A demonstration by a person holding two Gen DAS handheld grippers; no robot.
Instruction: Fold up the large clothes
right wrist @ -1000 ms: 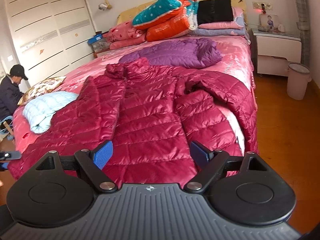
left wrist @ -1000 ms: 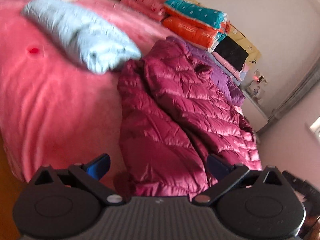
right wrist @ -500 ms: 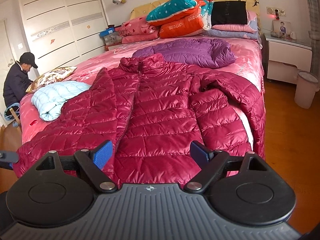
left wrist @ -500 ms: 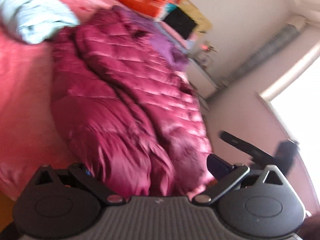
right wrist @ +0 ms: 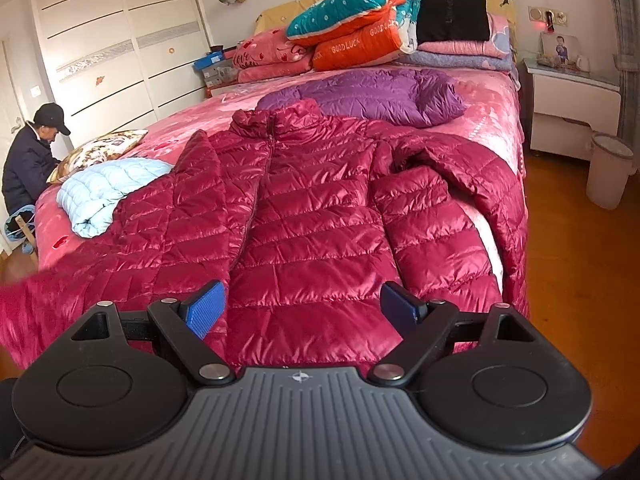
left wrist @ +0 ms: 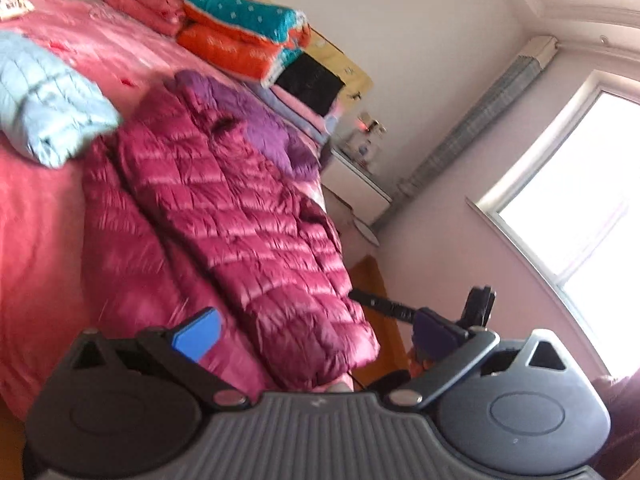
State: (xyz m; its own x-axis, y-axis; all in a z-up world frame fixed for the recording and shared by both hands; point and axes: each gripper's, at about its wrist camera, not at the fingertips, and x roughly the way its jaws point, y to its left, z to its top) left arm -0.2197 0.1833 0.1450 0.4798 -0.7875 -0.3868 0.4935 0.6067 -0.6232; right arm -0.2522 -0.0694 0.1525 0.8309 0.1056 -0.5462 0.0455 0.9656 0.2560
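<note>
A large maroon puffer jacket (right wrist: 312, 216) lies front up and spread out on the pink bed (right wrist: 492, 120), collar toward the pillows, its right sleeve draped over the bed's edge. My right gripper (right wrist: 304, 310) hovers open just above the jacket's hem, nothing between its blue pads. In the left wrist view the same jacket (left wrist: 224, 208) runs away from the bed's near left corner. My left gripper (left wrist: 316, 334) is open over the hem corner, holding nothing. The other gripper's black body (left wrist: 440, 312) shows to its right.
A folded purple jacket (right wrist: 372, 96) lies behind the maroon one, a light blue one (right wrist: 104, 192) to its left. Stacked quilts (right wrist: 360, 36) fill the headboard end. A person (right wrist: 28, 160) sits at the far left. A nightstand (right wrist: 572, 112) and bin (right wrist: 610, 168) stand on the right.
The right gripper has closed in on the hem, so the jacket looks larger. The left wrist view has swung and tilted along the bed's near corner. Both grippers stay open.
</note>
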